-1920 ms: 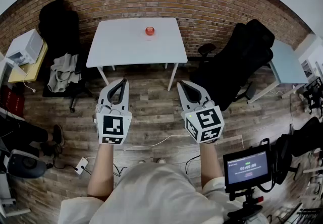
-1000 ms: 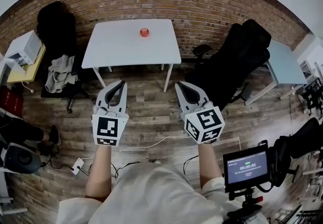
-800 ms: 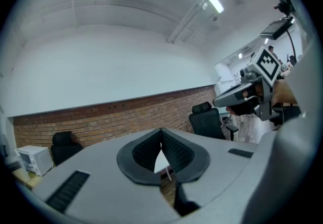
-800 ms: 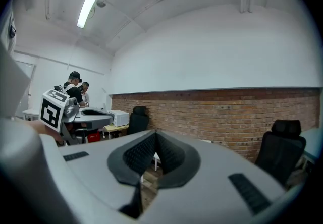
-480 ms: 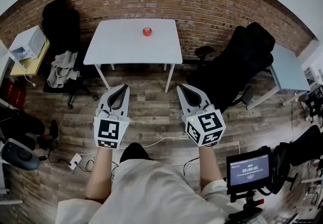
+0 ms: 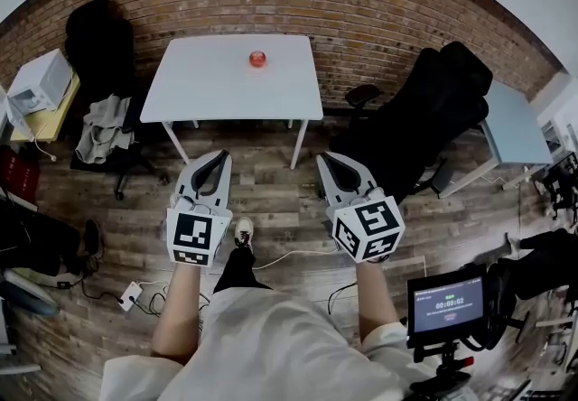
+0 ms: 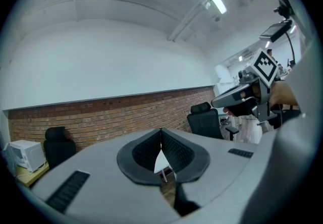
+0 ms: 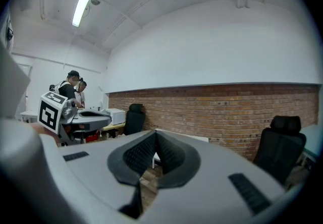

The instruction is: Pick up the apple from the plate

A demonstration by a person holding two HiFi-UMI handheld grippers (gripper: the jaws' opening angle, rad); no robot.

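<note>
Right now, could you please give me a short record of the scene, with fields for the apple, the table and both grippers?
target: red apple, untouched, near the far edge of the white table
left gripper: shut, empty, over the wooden floor, short of the table
right gripper: shut, empty, also over the floor, short of the table
right of table: black office chair
task status: apple not yet reached

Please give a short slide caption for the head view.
The left gripper and right gripper, both shut, point toward a white table bearing a red apple.
</note>
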